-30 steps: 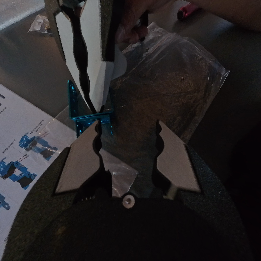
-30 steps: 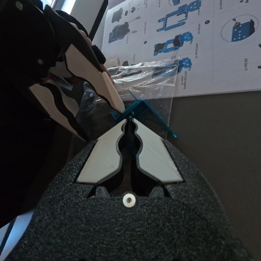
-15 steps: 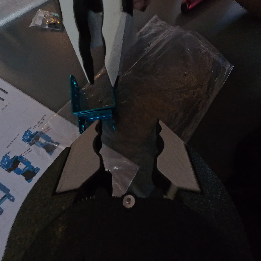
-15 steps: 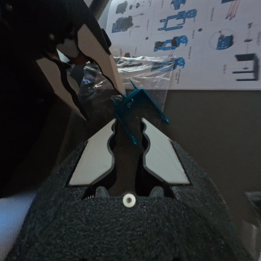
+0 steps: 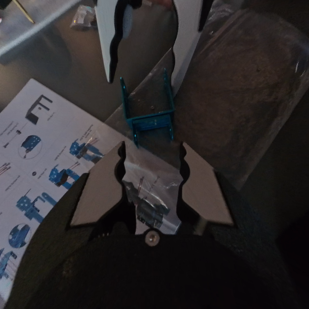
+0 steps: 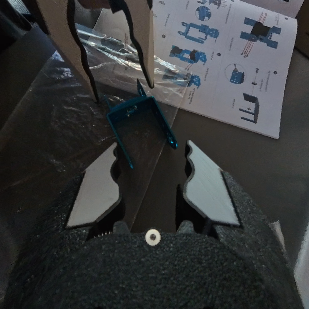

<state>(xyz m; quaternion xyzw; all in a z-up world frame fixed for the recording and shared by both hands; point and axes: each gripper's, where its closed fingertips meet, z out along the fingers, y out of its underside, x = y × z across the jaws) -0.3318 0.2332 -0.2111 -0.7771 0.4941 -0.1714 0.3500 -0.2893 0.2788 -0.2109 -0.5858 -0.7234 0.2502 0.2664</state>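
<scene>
Dark matte table [image 6: 250, 158], blue metal U-bracket [image 6: 140, 120] on crinkled plastic, both hand-held grippers gaping, empty.

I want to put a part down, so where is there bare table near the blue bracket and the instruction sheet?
Bare table lies beside the right gripper, below the instruction sheet. It is crowded around the blue bracket: it sits on a clear plastic bag with both open grippers flanking it.

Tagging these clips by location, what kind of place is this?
Probably a hobby or workshop table for kit assembly: a printed instruction sheet with part diagrams, a blue metal bracket lying on a clear plastic bag, and small hardware bags.
</scene>
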